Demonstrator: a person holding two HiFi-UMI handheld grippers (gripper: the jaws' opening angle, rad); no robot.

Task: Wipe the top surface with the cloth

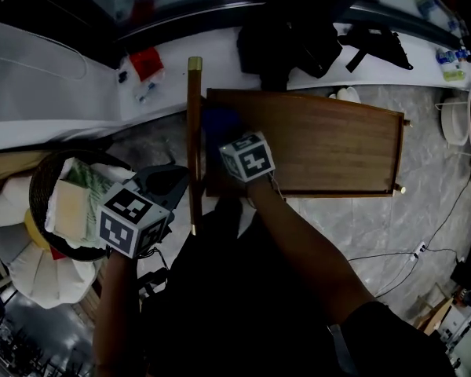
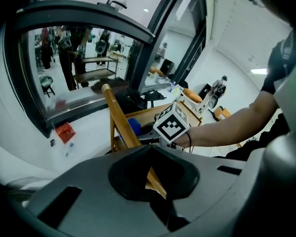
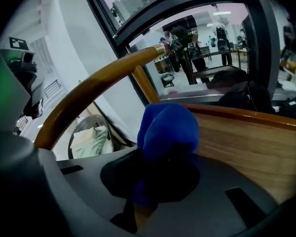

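You've got plenty of room rightward across the wooden surface (image 1: pixel 322 144); that wooden bar (image 1: pixel 194 124) fences off its left edge.

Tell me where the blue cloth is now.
Head view, centre-left: the cloth is held by the right gripper at the left end of the wooden top, beside the rail.

Smooth wood, soft cloth
The wooden top (image 1: pixel 322 144) and rail (image 1: pixel 194 132) are showing a smooth satin grain; the blue cloth (image 3: pixel 167 127) is looking soft, matt.
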